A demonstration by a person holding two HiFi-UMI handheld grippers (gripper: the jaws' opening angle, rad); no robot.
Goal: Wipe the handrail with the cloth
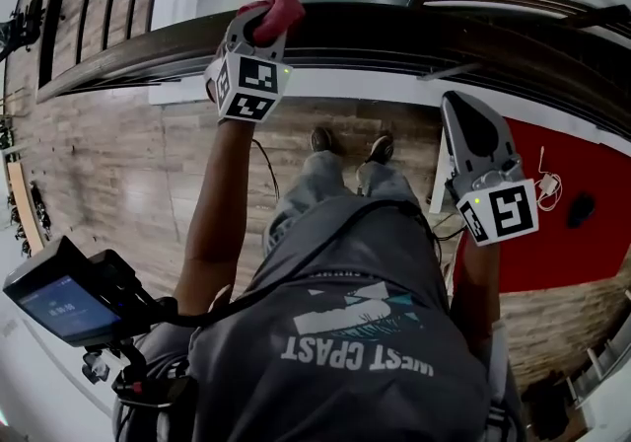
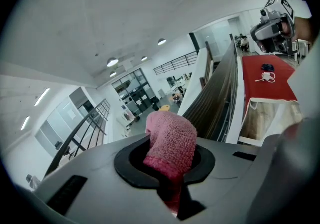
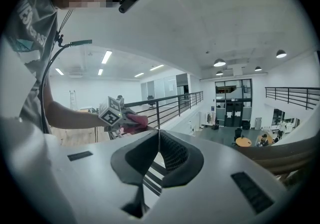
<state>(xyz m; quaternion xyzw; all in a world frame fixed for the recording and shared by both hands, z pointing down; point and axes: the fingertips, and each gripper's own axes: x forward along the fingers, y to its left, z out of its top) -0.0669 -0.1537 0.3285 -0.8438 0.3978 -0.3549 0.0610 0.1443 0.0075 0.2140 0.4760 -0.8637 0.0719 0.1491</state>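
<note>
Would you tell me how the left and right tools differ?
The left tool is shut on a pink terry cloth at the dark wooden handrail; the right tool is shut on nothing. The left tool reaches further forward than the right tool. Both carry marker cubes.

Pink cloth being held at the dark wooden handrail

The cloth (image 1: pixel 279 14) is showing as a pink, nubby terry piece bunched into a thick wad, and it is sticking up from between the jaws of the left gripper (image 1: pixel 261 24), which are pinching its lower end tight. In the head view it is sitting over the far edge of the handrail (image 1: pixel 394 40), a long dark brown wooden rail with lengthwise grooves that is running in a shallow curve from side to side. Whether the cloth is pressing on the wood is not showing clearly.
</note>
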